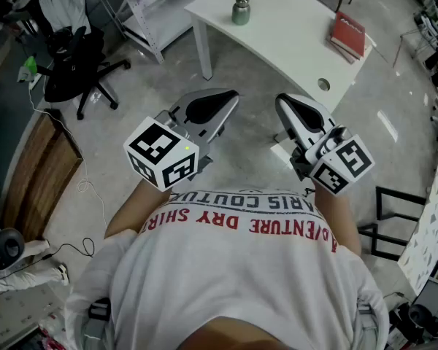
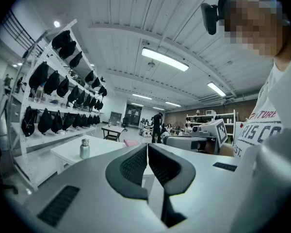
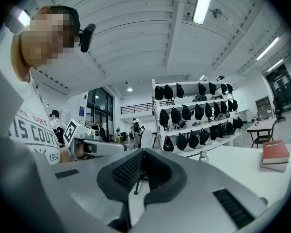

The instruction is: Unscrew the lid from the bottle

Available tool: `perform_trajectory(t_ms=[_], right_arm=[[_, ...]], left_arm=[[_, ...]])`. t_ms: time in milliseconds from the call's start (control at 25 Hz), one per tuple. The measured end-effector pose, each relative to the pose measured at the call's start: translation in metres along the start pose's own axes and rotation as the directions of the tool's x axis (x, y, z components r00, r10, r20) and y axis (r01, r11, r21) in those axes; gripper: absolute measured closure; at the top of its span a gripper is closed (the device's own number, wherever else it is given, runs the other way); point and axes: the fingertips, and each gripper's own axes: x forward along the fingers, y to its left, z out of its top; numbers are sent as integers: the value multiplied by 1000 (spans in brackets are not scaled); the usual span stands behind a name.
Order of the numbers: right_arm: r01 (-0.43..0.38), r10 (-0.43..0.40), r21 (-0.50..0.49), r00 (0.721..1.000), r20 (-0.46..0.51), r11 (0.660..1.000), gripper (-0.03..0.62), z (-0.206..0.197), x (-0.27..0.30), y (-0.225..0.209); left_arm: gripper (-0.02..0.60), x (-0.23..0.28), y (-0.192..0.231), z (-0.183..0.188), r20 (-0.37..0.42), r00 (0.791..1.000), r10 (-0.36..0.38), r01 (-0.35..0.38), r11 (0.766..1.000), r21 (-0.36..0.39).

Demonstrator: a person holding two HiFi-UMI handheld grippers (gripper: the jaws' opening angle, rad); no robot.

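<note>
Small silver metal bottle (image 1: 241,10), lid on, stands upright on the white table (image 1: 292,46), while left gripper (image 1: 226,100) and right gripper (image 1: 285,106) (both closed tight, nothing held) sit level, well short of that table, evidently awaiting approach.

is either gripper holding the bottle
No, the bottle stands on the white table, well ahead of the left gripper and right gripper, both shut and empty.

Left gripper (image 2: 147,152) jaws together, empty; bottle (image 2: 84,148) stands on table (image 2: 68,154).
</note>
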Motion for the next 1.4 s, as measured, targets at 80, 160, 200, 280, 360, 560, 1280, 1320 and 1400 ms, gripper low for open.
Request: perform_trajectory(t_ms=[80, 160, 200, 280, 360, 560, 1280, 1320, 1400], right_arm=[[9, -9, -1, 1000, 1, 1000, 569, 3, 3, 5], [27, -27, 0, 1000, 4, 1000, 568, 5, 4, 7], [42, -42, 0, 999, 5, 999, 566, 5, 4, 7], [75, -75, -8, 997, 7, 997, 565, 6, 3, 6], [99, -99, -16, 995, 5, 995, 480, 6, 2, 2], [166, -166, -46, 986, -3, 985, 274, 0, -5, -13], [180, -179, -25, 984, 10, 983, 260, -10, 49, -111], [177, -177, -21, 984, 8, 984, 260, -10, 55, -119], [171, -171, -10, 985, 2, 985, 261, -12, 67, -139]], left_arm=[[551, -8, 0, 2, 4, 1000, 4, -4, 1000, 9], [551, -15, 0, 2, 5, 1000, 7, -7, 1000, 14], [549, -18, 0, 2, 4, 1000, 9, -9, 1000, 16], [549, -21, 1, 0, 0, 1000, 12, -12, 1000, 20], [549, -22, 2, -3, -1, 1000, 11, -11, 1000, 26], [545, -19, 8, -12, 1, 1000, 18, -18, 1000, 21], [261, 54, 92, -27, -38, 998, 58, -56, 997, 46], [259, 62, 100, -27, -42, 997, 61, -59, 997, 47], [256, 78, 120, -27, -59, 996, 69, -66, 997, 47]])
